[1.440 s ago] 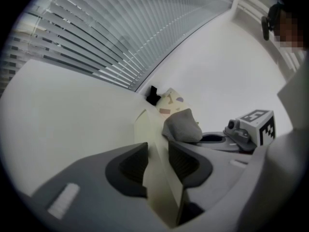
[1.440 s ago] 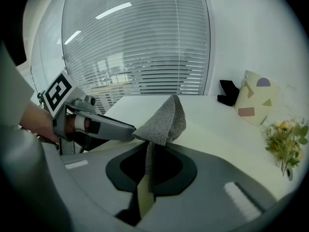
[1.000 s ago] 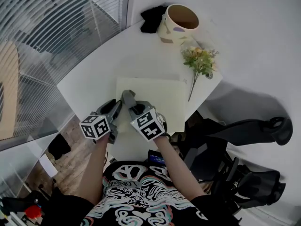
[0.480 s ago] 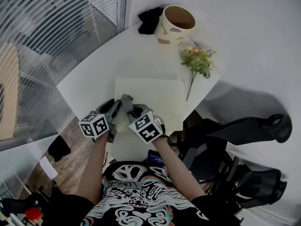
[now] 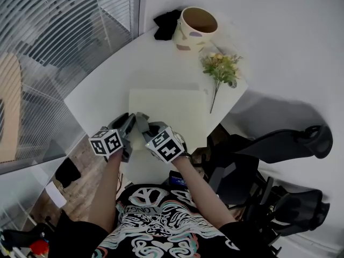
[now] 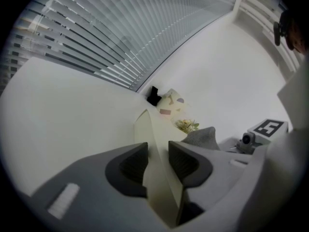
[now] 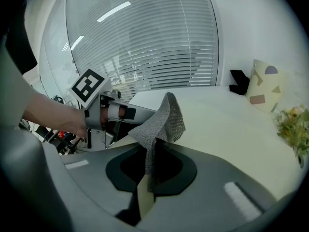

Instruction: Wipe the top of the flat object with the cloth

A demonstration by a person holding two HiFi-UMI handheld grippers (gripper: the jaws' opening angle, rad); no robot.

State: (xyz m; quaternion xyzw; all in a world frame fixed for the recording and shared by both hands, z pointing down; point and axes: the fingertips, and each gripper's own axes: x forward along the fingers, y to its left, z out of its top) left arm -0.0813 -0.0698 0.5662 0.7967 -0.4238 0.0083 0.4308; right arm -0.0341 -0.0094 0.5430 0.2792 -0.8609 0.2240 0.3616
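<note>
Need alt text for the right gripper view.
The right gripper is shut on a grey mesh cloth that stands up between its jaws, above a cream flat board on a white table. The left gripper is at left; a patterned pot and flowers at right, blinds behind.

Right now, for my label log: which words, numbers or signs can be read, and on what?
None can be read.
Cubes on the left gripper and right gripper: black-and-white square markers, no letters.
Shirt: print too warped to read.
Cup: coloured shapes only.
</note>
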